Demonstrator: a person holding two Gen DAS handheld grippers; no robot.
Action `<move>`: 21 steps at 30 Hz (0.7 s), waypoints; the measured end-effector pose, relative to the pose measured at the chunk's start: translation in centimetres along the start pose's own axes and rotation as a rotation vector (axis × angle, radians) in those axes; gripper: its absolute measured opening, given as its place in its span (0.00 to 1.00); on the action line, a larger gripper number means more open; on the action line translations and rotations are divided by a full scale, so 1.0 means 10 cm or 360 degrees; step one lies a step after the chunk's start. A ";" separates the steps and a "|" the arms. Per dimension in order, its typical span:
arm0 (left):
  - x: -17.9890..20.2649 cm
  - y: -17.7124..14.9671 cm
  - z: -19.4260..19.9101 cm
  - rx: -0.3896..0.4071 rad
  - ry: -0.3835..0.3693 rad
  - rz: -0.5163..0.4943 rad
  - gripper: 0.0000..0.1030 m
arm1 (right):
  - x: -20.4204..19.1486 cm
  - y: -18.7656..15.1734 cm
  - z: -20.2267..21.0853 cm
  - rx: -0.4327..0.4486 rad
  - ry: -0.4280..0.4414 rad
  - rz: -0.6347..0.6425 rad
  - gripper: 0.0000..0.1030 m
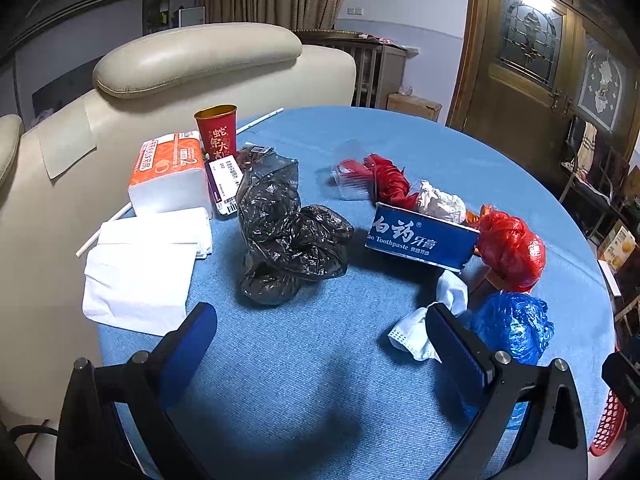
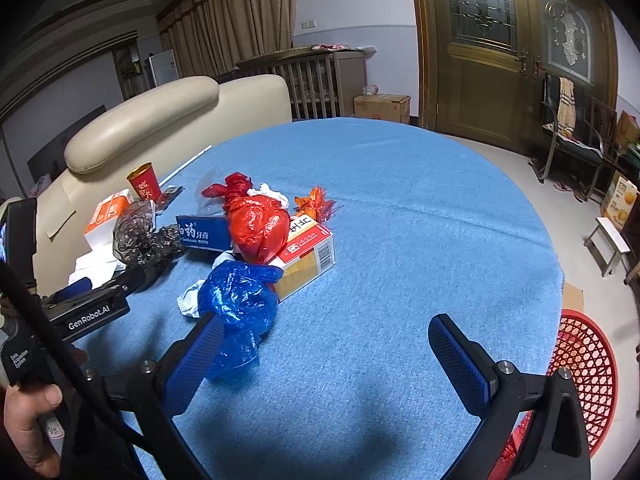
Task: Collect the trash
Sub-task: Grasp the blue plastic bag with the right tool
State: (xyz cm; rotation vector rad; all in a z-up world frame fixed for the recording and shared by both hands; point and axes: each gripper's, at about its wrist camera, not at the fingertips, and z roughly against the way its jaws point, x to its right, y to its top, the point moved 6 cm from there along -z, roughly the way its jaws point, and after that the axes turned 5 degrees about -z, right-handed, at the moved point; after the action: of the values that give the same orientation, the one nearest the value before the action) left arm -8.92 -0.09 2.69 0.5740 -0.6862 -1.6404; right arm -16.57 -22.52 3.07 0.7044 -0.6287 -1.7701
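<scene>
Two hand-held grippers are hovering over a round surface (image 2: 400, 208) covered in blue cloth, where a cluster of rubbish is waiting to be collected.

Taking the crumpled blue plastic bag (image 2: 240, 300) as the landmark: the right gripper (image 2: 326, 354) is standing wide open and empty, its left blue pad touching or overlapping the near trailing edge of that bag, so the bag is lying forward and to the left of the open jaws. The left gripper (image 1: 320, 344) is also spread open and holding nothing; from its view the bag (image 1: 512, 328) is sitting just beyond its right finger. The right gripper looks the nearer of the two, judging by that overlap.

The bag is a loose wad, its long axis running from the near trailing tail up and away to its knotted end, which is pointing toward the boxes behind it.

A crumpled white face mask (image 1: 424, 328) is lying just left of the bag. Behind the bag, a yellow and red cardboard box (image 2: 308, 256) is resting, with a tied red plastic bag (image 2: 258, 226) on it. Further left are a blue toothpaste box (image 1: 420, 240) and a crinkled black plastic bag (image 1: 288, 248).

A red plastic mesh basket (image 2: 584, 364) is sitting off the surface, to the right of the blue bag; probably the bin.
</scene>
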 end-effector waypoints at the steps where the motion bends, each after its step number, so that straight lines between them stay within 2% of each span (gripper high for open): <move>1: 0.00 0.00 0.00 0.0000 0.0001 -0.0002 1.00 | 0.00 0.00 0.00 0.0000 0.0000 0.0002 1.00; 21: -0.14 -0.02 0.01 0.0007 0.0014 0.0055 1.00 | -0.22 -0.08 -0.06 -0.0045 0.0051 0.0053 1.00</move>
State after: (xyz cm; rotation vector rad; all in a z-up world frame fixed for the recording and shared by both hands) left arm -8.87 1.37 2.67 0.5694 -0.6897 -1.6040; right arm -16.12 -20.25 2.38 0.6977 -0.5895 -1.7309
